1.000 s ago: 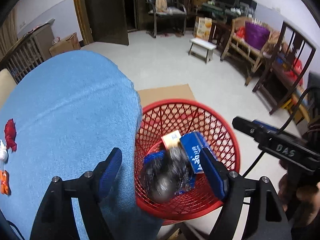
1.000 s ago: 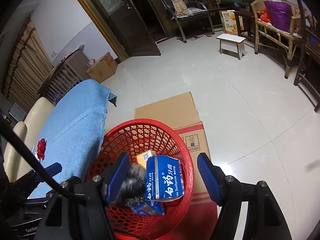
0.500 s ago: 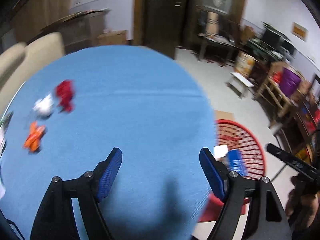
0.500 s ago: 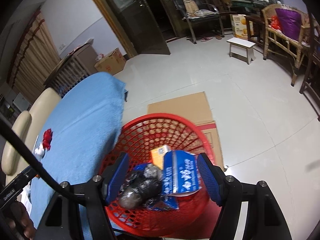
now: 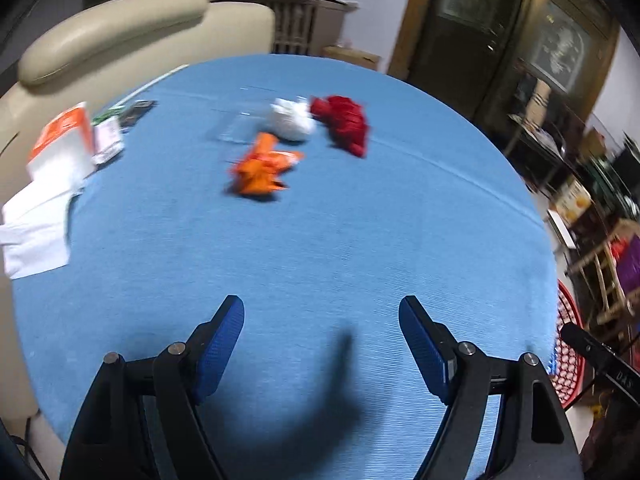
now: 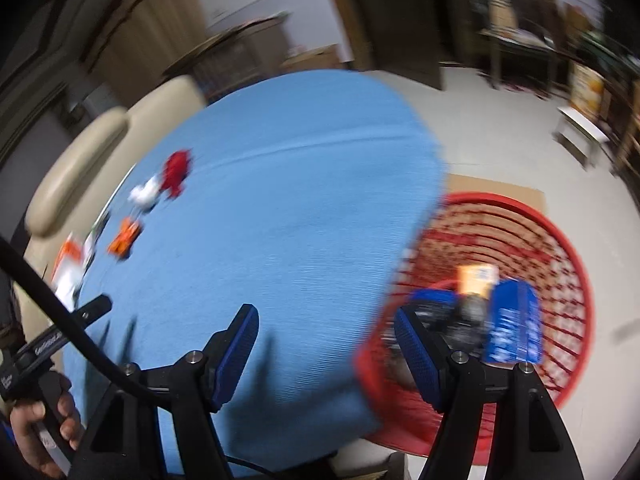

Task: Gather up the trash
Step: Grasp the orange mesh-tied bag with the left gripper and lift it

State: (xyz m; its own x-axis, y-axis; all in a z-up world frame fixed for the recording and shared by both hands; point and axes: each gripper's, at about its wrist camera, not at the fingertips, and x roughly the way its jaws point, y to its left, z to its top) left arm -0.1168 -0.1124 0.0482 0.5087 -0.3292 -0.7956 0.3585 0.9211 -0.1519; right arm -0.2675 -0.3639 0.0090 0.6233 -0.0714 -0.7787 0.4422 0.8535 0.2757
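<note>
Nearest, the left gripper hangs over the blue tablecloth, jaws apart with nothing between them. The right gripper straddles the cloth's near right edge, jaws likewise apart and empty. Right of the table, on the floor, the red mesh basket holds a blue carton and dark crumpled trash. Farther across the cloth lie an orange wrapper, a white wad and a red wad, close together. Papers sit at the far left edge.
</note>
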